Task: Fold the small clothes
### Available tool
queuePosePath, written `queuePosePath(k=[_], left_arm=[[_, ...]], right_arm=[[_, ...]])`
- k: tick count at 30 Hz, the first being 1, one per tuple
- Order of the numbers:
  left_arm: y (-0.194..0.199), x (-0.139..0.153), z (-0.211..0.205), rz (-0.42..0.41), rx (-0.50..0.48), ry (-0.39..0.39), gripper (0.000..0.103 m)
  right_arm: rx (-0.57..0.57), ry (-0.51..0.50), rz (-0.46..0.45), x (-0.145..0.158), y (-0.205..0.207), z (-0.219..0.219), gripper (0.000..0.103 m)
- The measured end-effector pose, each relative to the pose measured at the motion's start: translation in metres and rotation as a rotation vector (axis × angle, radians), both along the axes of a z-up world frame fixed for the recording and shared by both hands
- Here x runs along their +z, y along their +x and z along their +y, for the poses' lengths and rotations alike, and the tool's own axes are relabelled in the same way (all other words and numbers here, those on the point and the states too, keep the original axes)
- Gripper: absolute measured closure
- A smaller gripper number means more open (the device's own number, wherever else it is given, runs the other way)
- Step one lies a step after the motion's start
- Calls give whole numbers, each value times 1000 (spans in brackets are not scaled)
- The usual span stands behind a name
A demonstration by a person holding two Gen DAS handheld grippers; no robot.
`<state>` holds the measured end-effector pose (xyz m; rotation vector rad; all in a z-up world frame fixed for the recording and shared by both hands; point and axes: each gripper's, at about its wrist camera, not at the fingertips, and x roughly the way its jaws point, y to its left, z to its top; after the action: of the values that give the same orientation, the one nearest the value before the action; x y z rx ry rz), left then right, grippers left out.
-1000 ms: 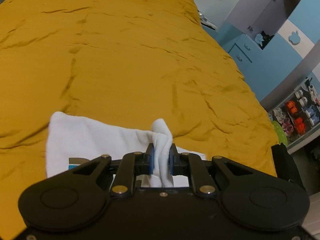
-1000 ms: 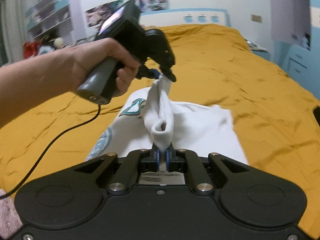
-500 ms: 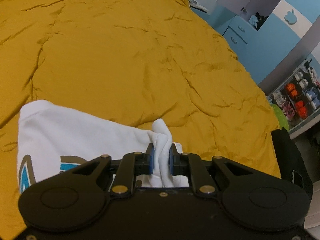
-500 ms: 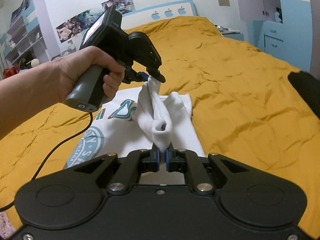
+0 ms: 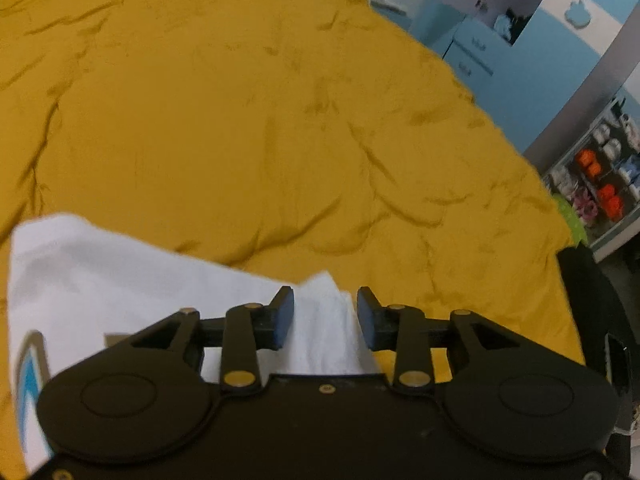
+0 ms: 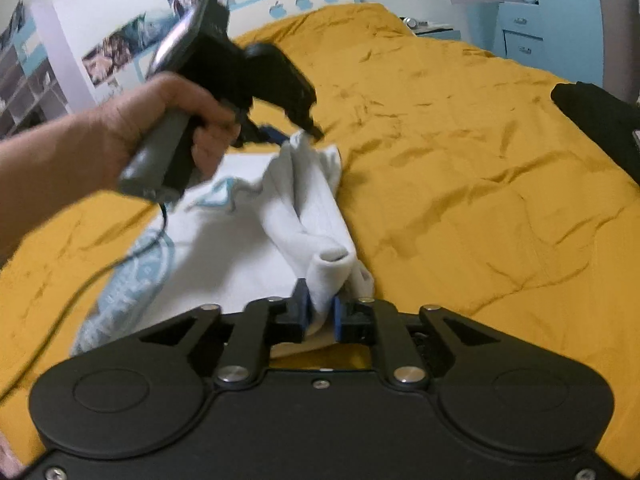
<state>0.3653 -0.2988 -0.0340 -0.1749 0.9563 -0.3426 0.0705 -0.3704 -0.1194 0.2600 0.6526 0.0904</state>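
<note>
A small white T-shirt (image 6: 224, 252) with a teal print lies on the mustard bedspread (image 6: 460, 184). Its right edge is folded over into a rolled ridge. My left gripper (image 5: 325, 312) is open, its blue pads on either side of the shirt's corner (image 5: 324, 332). In the right wrist view the left gripper (image 6: 292, 130) sits at the far end of the fold. My right gripper (image 6: 320, 312) has parted slightly, with the near end of the fold (image 6: 328, 272) still between its pads.
A black item (image 6: 596, 116) lies at the bed's right edge. Blue drawers (image 6: 520, 36) and a shelf of small toys (image 5: 600, 184) stand beyond the bed. The left gripper's cable (image 6: 52, 320) trails across the bedspread at the left.
Both grippers carried the fold lower toward the bed. My left gripper opened and let go of the shirt corner. My right gripper's pads parted a little.
</note>
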Motion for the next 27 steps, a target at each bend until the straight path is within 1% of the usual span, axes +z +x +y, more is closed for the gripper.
queuePosePath(k=[2,3,4,5,6,9,11,13,14,16,18,22,25,27], left_arm=[[-5,16,15,-19,4,-5,65],[-9,26,27,-37,4,-10,65],[-16,36,40,-58,3,-9,64],[-25,46,53,-82,6,-7,61],[-35,55,69,-101,6,-4,61],[-74,70,109,-129,-5,3,60],[-105,72,132,-127,-6,-4,59],[-138,67,151,-116,-11,-22,59],[-154,62,157,-103,-14,-28,59],[-182,51,165,-76,-16,-44,58],[-204,38,168,-48,-18,-52,58],[-224,17,168,11,2,-65,58],[-228,5,166,32,23,-66,58],[-227,2,162,40,32,-68,58]], right_arm=[[20,-11,11,4,-2,-3,84],[22,-14,13,7,-4,-6,80],[15,-24,19,12,-6,-9,67],[-4,-47,16,17,-8,-11,62],[-16,-65,2,23,-9,-13,57],[-11,-74,-55,44,2,-19,57],[9,-80,-94,59,21,-18,57],[44,-93,-144,69,43,-13,57],[68,-100,-153,72,58,-10,57],[112,-103,-154,74,90,-1,62],[142,-89,-128,71,126,2,67],[162,-70,-10,56,179,11,72],[142,-111,69,41,201,18,72],[140,-103,102,35,208,20,72]])
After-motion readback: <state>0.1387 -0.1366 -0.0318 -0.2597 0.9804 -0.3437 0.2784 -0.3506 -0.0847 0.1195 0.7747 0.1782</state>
